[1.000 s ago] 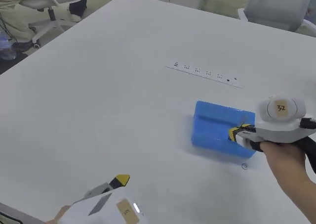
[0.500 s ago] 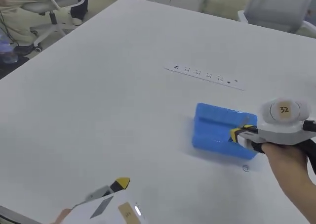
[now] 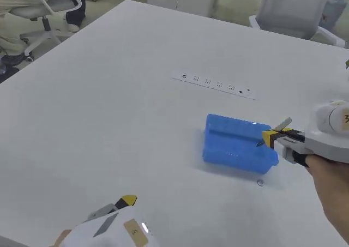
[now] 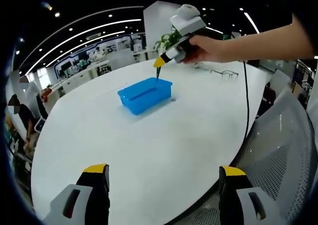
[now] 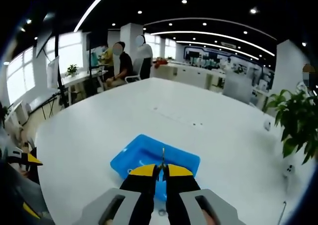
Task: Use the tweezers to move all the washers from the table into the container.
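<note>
We judge the step in hand to be the drop over the container (image 3: 234, 157). The right gripper (image 3: 271, 136) clamps its fingers (image 5: 144, 171) narrow on the tweezers (image 5: 162, 154), whose tip hangs above the container; we cannot tell whether it carries a washer. One washer (image 3: 260, 182) lies on the desk (image 3: 109, 105) just beside the container's near wall, apart from the tip. The next move calls for lowering the tip onto it. The left gripper (image 4: 164, 170) hovers well aside, fingers wide, holding nothing.

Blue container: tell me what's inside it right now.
The blue container shows bare blue floor, with the tweezers, clamped in the right gripper, tipped over the end nearest that gripper. Nothing else can be made out inside; its near wall hides some floor.
</note>
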